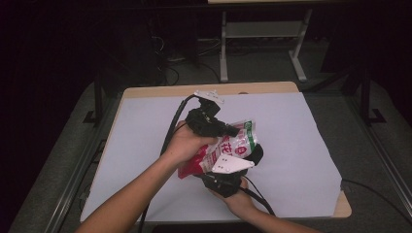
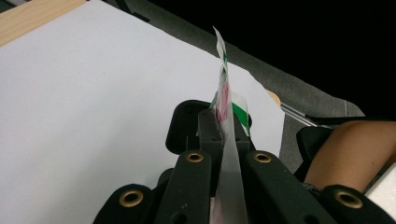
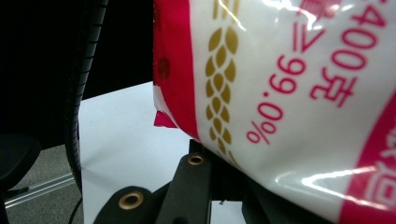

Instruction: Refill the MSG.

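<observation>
Between the jaws of my left claw [image 2: 228, 140] I have the thin flat edge of one glossy plastic packet, white with red and green print [image 2: 223, 100], pinched tight; in the left gripper view the film stands up edge-on from the two black jaws. My right claw [image 3: 224, 161] is pressed onto the same packet [image 3: 289, 93] lower down, and in the right gripper view its red border, a gold wheat-ear motif and red characters bulge over the jaws.

From the high view I count one packet [image 1: 233, 145], held up above the middle of the surface between two claws: the left claw [image 1: 228, 130] at its upper edge, the right claw [image 1: 232, 171] under its lower part, with a grey three-cornered plate on top. Two hands grip them, my left hand [image 1: 187, 143] and my right hand [image 1: 239, 200], and a black cable trails from each.

Below lies one white sheet [image 1: 291, 145] covering most of the wooden surface [image 1: 160, 91], whose bare rim shows along the far edge. Beyond it one white-legged table frame [image 1: 262, 43] stands on the grey floor.
</observation>
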{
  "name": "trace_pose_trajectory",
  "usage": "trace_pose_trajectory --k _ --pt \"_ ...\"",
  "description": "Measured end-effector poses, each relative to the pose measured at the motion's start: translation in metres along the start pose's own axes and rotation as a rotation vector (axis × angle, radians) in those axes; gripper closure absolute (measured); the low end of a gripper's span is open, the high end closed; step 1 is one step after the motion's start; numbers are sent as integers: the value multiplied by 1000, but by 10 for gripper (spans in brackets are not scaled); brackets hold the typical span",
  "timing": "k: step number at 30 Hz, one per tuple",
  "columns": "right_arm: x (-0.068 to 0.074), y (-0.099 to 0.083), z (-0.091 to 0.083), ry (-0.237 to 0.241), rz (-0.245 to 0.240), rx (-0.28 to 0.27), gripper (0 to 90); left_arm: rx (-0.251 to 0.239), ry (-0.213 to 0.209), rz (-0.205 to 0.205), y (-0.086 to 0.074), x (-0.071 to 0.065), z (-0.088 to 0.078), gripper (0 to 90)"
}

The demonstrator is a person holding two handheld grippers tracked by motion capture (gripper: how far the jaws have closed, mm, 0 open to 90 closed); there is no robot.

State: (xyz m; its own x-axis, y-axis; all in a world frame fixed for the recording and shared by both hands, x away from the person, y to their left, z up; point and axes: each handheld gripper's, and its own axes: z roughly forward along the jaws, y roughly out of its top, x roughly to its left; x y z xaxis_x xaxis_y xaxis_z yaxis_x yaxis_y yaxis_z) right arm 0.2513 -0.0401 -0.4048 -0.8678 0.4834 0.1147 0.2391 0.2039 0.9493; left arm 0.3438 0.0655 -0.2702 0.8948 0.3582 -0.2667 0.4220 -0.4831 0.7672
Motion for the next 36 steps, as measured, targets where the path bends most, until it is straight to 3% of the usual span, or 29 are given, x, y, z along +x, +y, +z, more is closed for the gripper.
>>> trace_pose_trajectory --k 36 --pt "1 0 0 15 -5 -17 900 10 1 -29 1 -2 6 900"
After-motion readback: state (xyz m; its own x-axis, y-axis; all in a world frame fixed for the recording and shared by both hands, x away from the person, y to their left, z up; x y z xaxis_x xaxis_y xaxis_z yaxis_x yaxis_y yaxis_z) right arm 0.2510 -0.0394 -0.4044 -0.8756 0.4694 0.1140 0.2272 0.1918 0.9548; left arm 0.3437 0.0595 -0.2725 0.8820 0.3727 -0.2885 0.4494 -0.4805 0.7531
